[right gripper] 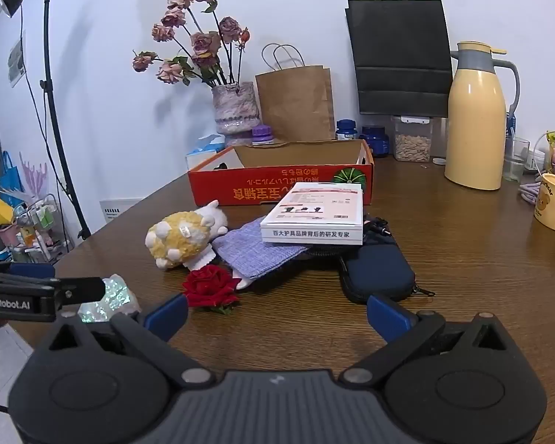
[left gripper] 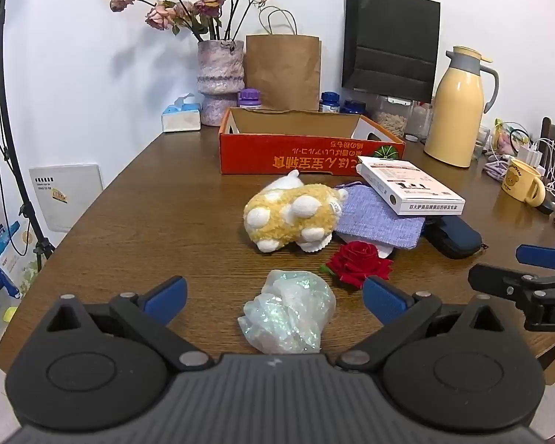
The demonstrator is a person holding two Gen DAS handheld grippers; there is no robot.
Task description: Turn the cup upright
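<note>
Wooden tabletop (left gripper: 137, 222) is noted as cluttered. At its right edge the yellow bear mug (left gripper: 521, 183) is seen, rim down and handle outward, well apart from both tools. Left gripper (left gripper: 275, 296) is held fully open and empty above a crumpled iridescent wrapper (left gripper: 288, 314); right gripper (right gripper: 277, 312) is likewise spread wide, nothing held. Risk is judged: cables (left gripper: 499, 170) beside the mug may be snagged, or the smooth wall may slip.

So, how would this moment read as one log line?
left tool open | right tool open | nothing held | mug untouched
</note>
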